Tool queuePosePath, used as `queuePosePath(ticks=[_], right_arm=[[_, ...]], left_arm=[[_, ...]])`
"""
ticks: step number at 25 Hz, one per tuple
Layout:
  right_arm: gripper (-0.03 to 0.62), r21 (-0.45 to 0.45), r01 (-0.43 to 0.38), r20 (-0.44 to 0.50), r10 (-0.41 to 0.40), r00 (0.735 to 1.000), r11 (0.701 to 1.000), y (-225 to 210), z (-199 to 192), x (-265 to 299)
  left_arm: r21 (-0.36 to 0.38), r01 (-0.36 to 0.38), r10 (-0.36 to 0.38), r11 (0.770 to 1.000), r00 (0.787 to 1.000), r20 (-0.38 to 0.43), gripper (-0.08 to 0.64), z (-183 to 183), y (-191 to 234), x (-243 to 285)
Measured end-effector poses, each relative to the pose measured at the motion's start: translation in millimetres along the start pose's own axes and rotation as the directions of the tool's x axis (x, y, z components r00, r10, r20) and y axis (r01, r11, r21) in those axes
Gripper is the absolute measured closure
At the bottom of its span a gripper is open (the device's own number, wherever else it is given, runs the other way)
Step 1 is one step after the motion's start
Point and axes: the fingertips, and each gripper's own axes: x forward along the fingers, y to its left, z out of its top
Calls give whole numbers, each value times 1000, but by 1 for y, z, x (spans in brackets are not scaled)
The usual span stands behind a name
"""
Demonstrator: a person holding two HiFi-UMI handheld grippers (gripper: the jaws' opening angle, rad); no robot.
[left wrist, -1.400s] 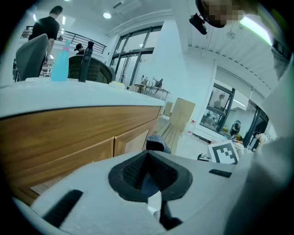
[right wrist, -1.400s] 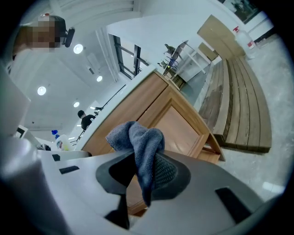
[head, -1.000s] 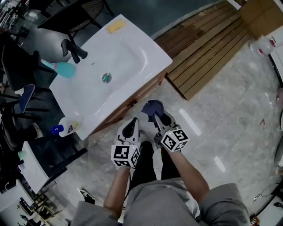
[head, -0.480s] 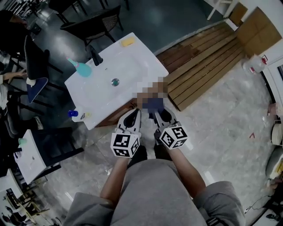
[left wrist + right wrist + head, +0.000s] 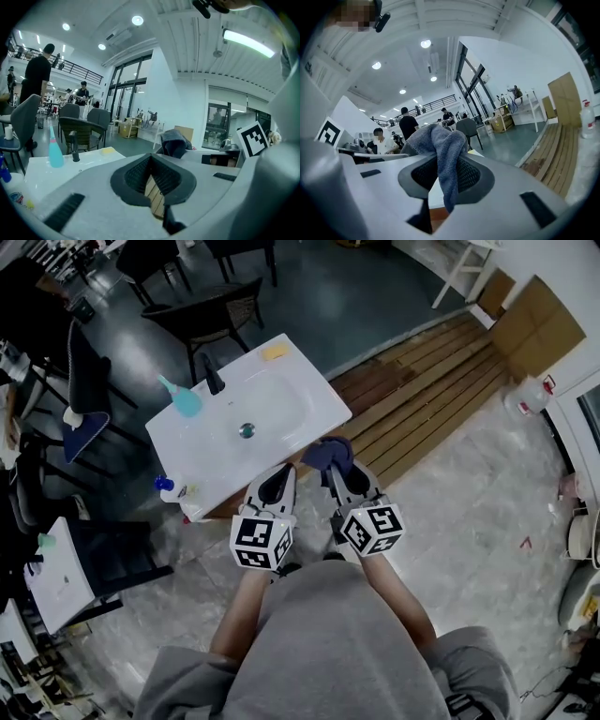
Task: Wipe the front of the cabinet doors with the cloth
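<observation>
A dark blue cloth bunches out of my right gripper, which is shut on it; in the right gripper view the cloth hangs down between the jaws of that gripper. My left gripper is alongside, level with it, shut with nothing in it, and the cloth shows to its right. Both are held over the near edge of the white sink top. Only a thin brown strip of the cabinet front shows under that edge; the doors are hidden.
On the sink top stand a teal bottle, a black tap, a yellow sponge and a blue-capped bottle. Wooden decking lies to the right, dark chairs behind, a white jug at far right.
The view has drawn back and risen, so the sink looks smaller and farther. Both grippers stayed side by side, with the cloth still in the right one.
</observation>
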Motion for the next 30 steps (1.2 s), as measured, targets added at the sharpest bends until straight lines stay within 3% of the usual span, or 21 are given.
queuePosePath(ticks=[14,30], right_arm=[[512,-176,-1,91,18,996,984,15,43,2],[512,-208,8,106,15,994,978,26,44,12]], left_arm=[[75,37,-44,997,995,95,554,37,-13,2],[80,52,-60,995,992,108,554,39,-1,-2]])
